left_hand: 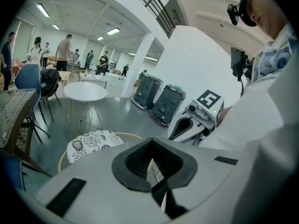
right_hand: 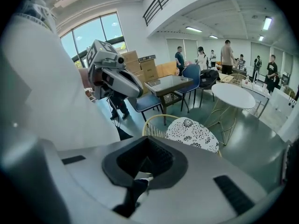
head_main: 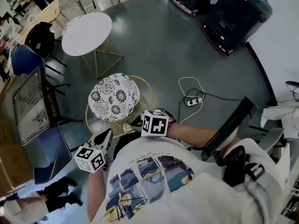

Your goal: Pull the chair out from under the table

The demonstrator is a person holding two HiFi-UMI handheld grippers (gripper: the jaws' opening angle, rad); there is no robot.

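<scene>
Standing just ahead of fingers (left_hand: 135,164): chair (head_main: 114,97)

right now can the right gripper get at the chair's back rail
likely yes: the right gripper sits close by the chair, next to its gold back rail, with nothing between them. its jaws are shut and empty, so they'd need to open first

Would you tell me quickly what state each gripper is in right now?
Left gripper: jaws closed, holding nothing.
Right gripper: jaws closed, holding nothing.
</scene>
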